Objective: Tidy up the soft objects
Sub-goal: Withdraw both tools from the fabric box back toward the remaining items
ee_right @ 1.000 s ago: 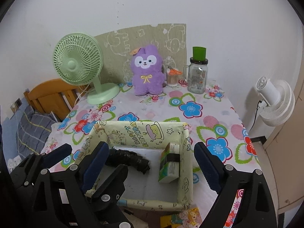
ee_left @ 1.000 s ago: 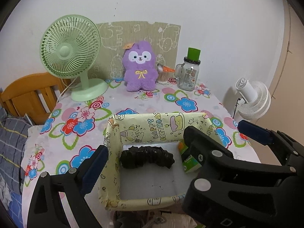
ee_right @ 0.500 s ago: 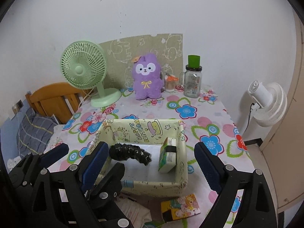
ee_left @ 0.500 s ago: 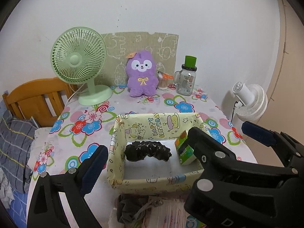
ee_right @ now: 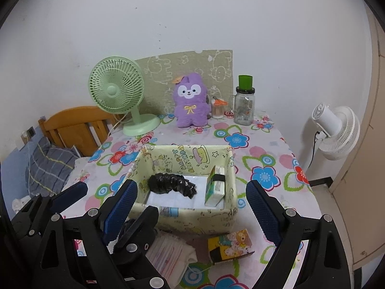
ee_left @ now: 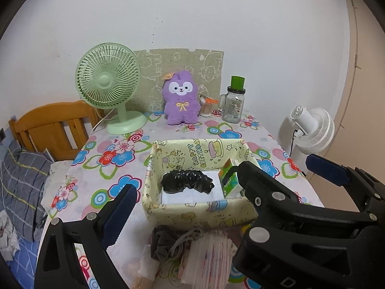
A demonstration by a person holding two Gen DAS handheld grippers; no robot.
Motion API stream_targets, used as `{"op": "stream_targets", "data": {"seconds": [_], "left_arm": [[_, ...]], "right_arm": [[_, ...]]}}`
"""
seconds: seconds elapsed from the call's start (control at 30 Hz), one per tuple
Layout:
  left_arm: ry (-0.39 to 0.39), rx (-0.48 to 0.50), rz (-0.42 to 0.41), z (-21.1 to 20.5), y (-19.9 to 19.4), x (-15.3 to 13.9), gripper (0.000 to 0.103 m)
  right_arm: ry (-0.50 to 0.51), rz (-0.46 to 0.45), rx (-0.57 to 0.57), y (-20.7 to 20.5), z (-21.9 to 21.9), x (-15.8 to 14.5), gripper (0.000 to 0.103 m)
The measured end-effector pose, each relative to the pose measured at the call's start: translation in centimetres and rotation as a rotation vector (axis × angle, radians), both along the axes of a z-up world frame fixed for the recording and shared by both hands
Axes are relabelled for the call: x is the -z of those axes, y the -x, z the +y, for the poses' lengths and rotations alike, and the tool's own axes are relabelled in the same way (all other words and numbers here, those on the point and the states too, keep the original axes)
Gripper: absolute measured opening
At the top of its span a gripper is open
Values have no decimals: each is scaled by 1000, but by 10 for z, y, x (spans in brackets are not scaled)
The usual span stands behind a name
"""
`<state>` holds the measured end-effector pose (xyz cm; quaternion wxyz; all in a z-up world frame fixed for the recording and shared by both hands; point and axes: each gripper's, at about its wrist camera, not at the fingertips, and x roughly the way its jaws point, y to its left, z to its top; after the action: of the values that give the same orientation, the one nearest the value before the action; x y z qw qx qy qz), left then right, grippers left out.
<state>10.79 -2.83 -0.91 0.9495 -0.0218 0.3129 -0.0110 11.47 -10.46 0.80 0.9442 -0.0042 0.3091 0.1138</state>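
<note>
Fans: I count two, green and white. One box holds one bag, one carton. My left gripper and right gripper gape, empty.

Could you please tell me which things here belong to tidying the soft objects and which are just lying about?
Job: box, black bag, grey cloth, tissue pack, plush.

Lying about: green fan, jar, carton, white fan.

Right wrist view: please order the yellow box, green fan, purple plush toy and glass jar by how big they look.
1. yellow box, though it is nearest
2. green fan
3. purple plush toy
4. glass jar
</note>
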Motion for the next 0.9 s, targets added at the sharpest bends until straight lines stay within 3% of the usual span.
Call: {"op": "stream_targets", "data": {"seconds": [0.9], "left_arm": [[5, 24, -13, 0, 48, 28, 98]], "right_arm": [[21, -2, 8, 55, 4, 27, 94]]}}
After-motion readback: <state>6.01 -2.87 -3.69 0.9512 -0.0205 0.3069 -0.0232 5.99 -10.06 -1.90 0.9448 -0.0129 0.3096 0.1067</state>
